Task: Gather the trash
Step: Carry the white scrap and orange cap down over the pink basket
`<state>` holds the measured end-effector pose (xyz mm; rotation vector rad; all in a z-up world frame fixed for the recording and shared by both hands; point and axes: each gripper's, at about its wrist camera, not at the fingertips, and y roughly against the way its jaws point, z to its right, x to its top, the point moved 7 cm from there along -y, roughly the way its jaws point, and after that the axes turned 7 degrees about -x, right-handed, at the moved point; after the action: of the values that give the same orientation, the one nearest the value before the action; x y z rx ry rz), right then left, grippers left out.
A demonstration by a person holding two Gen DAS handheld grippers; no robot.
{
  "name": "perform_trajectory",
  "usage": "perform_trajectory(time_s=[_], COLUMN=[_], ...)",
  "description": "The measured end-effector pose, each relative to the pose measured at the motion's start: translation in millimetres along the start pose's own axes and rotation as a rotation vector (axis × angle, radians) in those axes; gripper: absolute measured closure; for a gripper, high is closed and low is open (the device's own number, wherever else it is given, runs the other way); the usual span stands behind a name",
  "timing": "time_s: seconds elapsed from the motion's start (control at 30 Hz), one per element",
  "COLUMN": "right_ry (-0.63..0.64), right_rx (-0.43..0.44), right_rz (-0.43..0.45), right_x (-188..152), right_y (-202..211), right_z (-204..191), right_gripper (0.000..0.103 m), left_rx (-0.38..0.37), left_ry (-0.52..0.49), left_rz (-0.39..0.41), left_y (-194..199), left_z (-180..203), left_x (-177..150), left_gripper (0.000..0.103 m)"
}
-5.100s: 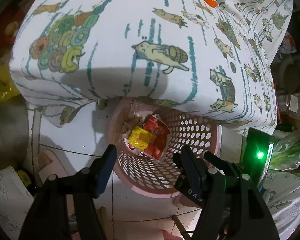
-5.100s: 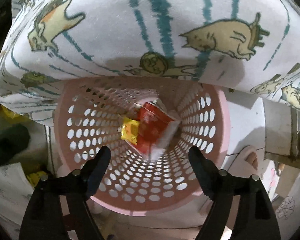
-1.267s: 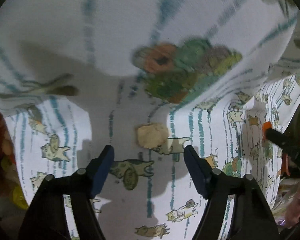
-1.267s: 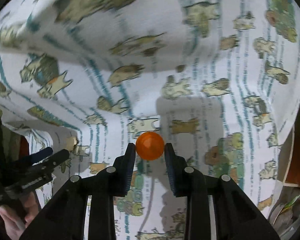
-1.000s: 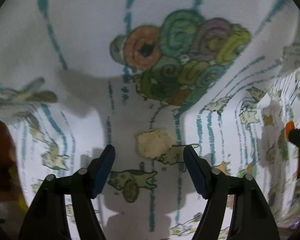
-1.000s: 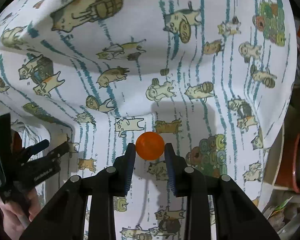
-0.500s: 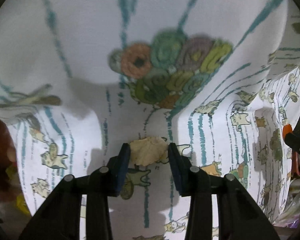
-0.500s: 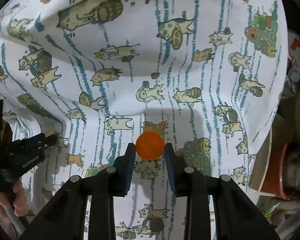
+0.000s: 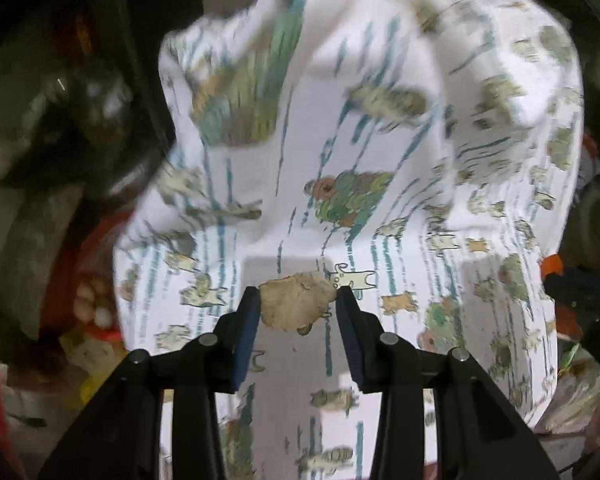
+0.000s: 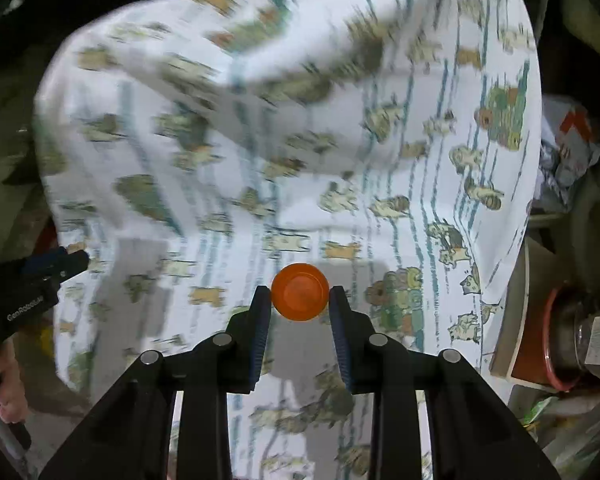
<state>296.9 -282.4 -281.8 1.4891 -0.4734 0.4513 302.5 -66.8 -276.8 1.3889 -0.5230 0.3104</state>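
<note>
two scraps pinched, both tools clear of the cloth

left wrist view: my left tool (image 9: 296, 306) pinched a crumpled tan scrap (image 9: 296, 306) by its two sides, the pads pressed into it so it could not slip. it hung above the cat-print cloth (image 9: 400, 140), apart from it, with only its shadow on the fabric. the cloth's edge fell away on the left into dark clutter; the right tool's tip showed at the far right.

right wrist view: my right tool (image 10: 299, 299) clamped an orange cap (image 10: 299, 298) across its round middle, also held off the cloth (image 10: 220, 160). open fabric lay ahead; a red-rimmed pot (image 10: 556, 344) and wrappers crowded the right edge, so i judged the clearer way out was back and down.
</note>
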Motion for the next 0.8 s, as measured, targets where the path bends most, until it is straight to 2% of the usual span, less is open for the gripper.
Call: perform_trajectory(time_s=[0.07, 0.27, 0.5, 0.63, 0.8], right_ry=[0.008, 0.002, -0.034, -0.064, -0.127], right_rx=[0.021, 0.063, 0.096, 0.112, 0.137], right_rz=[0.022, 0.055, 0.111, 0.107, 0.028], right_x=[-6.5, -33.0, -65.4, -88.5, -123.3], right_y=[19.8, 74.3, 127.4, 140.9, 125.7], right_z=[-10.8, -34.8, -46.9, -48.3, -48.6], right_gripper=[0.071, 0.071, 0.071, 0.071, 0.071], left_rx=[-0.007, -0.004, -0.050, -0.075, -0.112], left_ry=[-0.027, -0.027, 0.008, 0.032, 0.061], left_rz=[0.026, 0.068, 0.091, 0.088, 0.032], left_y=[16.7, 78.5, 118.4, 130.4, 115.2], left_z=[5.7, 10.2, 12.1, 12.2, 13.4], left_x=[1.8, -26.3, -62.9, -85.0, -115.6], left_gripper=[0.066, 0.066, 0.066, 0.066, 0.066])
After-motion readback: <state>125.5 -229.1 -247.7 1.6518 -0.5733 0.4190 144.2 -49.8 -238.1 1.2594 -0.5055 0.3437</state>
